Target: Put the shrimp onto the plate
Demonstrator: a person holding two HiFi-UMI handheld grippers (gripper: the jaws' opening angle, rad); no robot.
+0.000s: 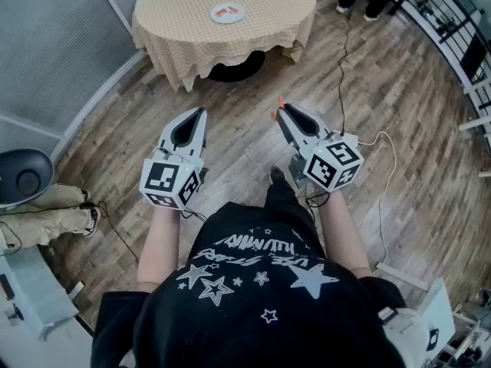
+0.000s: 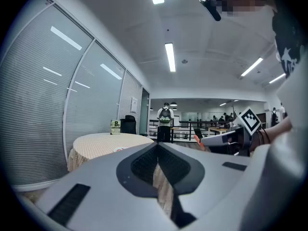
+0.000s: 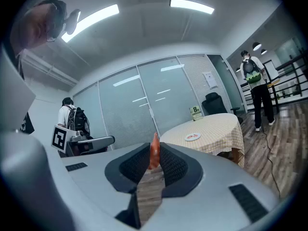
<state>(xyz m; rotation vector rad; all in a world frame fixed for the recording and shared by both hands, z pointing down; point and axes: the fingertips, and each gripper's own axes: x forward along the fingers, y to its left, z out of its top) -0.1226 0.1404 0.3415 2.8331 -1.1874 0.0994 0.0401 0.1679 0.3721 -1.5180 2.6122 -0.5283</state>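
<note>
The right gripper [image 1: 282, 113] pinches an orange shrimp [image 3: 154, 154] at its tips; the left gripper [image 1: 201, 115] is closed, empty; the plate [image 1: 228, 12] sits well ahead on a round table [image 1: 176, 29]

looks like an open-plan office or lab floor with one corner dressed up as a café. there's a round table [image 1: 184, 6] with a checked cloth, a plate [image 1: 228, 12] and a small number card [image 3: 195, 112] on it. it stands on wood-plank flooring [image 1: 253, 140] beside tall glass partitions with blinds [image 2: 91, 105]. the ceiling is plain white with long strip lights [image 2: 169, 57]. farther back there are black railings [image 1: 453, 29], desks [image 2: 219, 129], a black office chair [image 3: 214, 104] and a person with a backpack [image 2: 165, 121]. loose cables [image 1: 343, 60] trail over the floor, so it reads more workplace than restaurant.
</note>
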